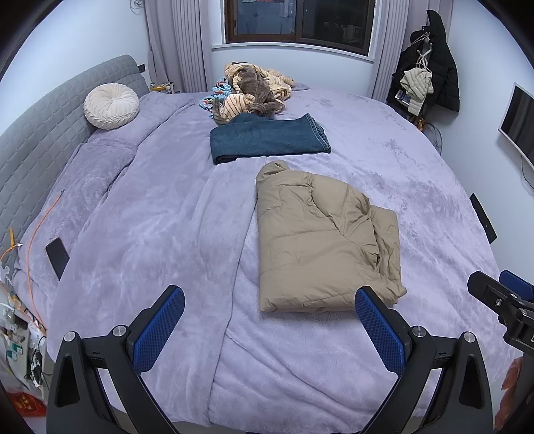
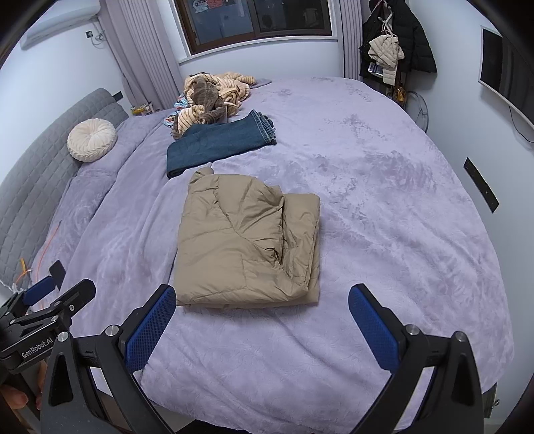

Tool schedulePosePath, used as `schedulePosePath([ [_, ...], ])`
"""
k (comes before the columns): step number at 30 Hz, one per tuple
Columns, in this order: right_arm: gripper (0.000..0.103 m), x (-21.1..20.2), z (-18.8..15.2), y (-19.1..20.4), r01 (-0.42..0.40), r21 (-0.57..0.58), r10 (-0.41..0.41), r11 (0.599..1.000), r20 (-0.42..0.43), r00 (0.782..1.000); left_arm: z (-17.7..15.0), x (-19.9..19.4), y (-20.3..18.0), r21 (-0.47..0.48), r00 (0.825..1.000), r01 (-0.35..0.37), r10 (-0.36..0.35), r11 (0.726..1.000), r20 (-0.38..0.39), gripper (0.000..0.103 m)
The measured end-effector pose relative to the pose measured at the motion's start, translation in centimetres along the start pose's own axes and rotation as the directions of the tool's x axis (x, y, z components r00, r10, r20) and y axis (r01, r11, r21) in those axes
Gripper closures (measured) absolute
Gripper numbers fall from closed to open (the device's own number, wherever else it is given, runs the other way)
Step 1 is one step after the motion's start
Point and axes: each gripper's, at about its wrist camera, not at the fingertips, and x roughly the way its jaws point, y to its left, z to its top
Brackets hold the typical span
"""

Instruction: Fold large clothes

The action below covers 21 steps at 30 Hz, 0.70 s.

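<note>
Folded tan puffer jacket (image 2: 248, 243) flat on the lavender bed cover (image 2: 383, 207).
Quilted, compact rectangle, sleeve edges layered on top. Left gripper (image 1: 268, 297) and right gripper (image 2: 262, 293) spread wide, empty, short of its near edge.

One readable brand mark, on a gripper body

White lettering reading "GenRobot.AI" is showing on the black plastic body of the left gripper (image 2: 50, 293), which is appearing at the lower left edge of the right wrist view; the coloured shapes in the dark window (image 2: 257, 20) are staying too blurred to read.
</note>
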Motion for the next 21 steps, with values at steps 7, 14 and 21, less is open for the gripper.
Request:
schedulePosePath([
  [7,0.0,-0.12,-0.09,0.14,0.002,0.0,-0.002,1.0,0.0,1.0,0.01,0.0,0.04,0.0,1.0,0.0,0.0,1.0,0.001,0.001],
  [14,0.0,-0.07,-0.12,0.28,0.001,0.0,-0.001,1.0,0.001,1.0,-0.02,0.01,0.17,0.0,1.0,0.001,-0.001,1.0,0.002,0.001],
  [21,0.0,-0.13,-0.17,0.36,0.002,0.0,-0.002,1.0,0.001,1.0,-0.02,0.01,0.21,0.001,1.0,0.001,-0.001,1.0,0.004,0.001],
])
